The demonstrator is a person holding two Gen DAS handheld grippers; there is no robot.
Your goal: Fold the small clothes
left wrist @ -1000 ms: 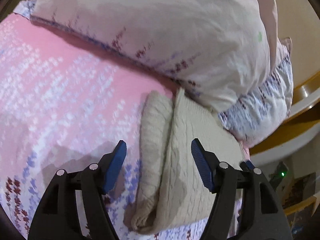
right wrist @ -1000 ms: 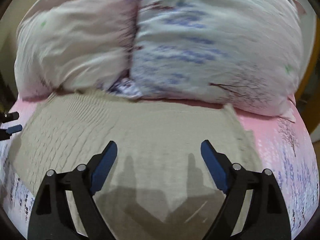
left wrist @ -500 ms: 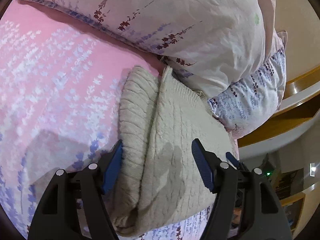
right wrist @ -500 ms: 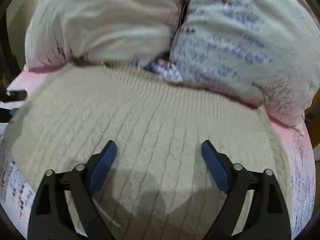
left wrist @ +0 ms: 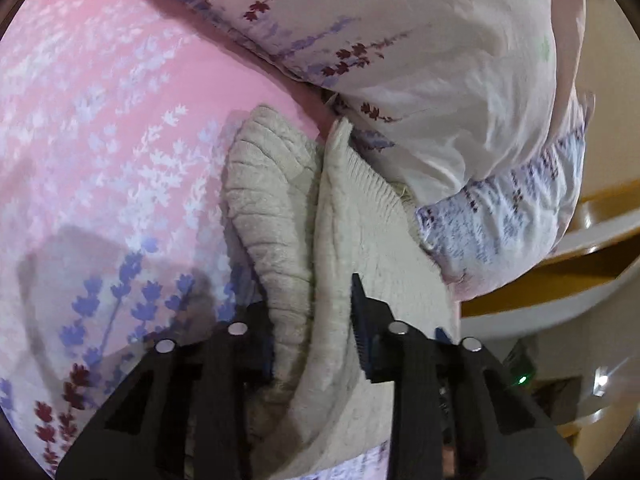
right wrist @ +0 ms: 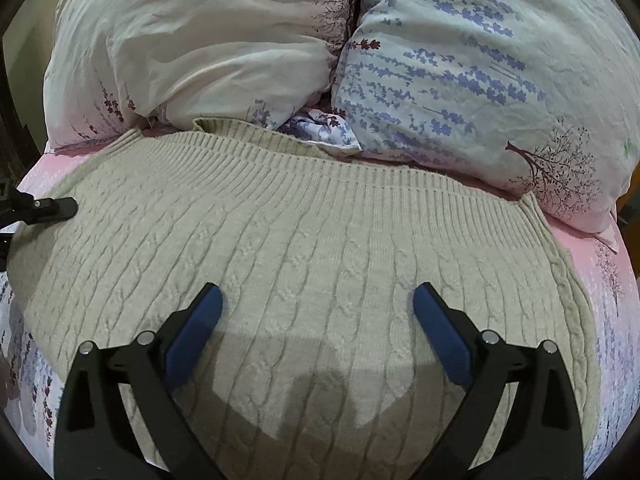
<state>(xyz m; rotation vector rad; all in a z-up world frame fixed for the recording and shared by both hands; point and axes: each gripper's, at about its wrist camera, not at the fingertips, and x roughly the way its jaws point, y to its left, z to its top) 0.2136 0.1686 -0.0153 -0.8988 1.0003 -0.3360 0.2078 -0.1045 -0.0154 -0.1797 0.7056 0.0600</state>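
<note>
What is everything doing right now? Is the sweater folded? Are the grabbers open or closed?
Sweater: lying on the bed, one side edge doubled into a fold, not fully folded.
Left gripper: fingers closed on the sweater's folded edge.
Right gripper: open, over the sweater, gripping nothing.
Pillows: two, side by side, at the sweater's ribbed hem.
Bedsheet: spread under everything.

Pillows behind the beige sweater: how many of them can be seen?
2. The white pillow lies at the rear left and the lavender-print pillow at the rear right, pressed side by side behind the sweater. More may be hidden behind them.
</note>
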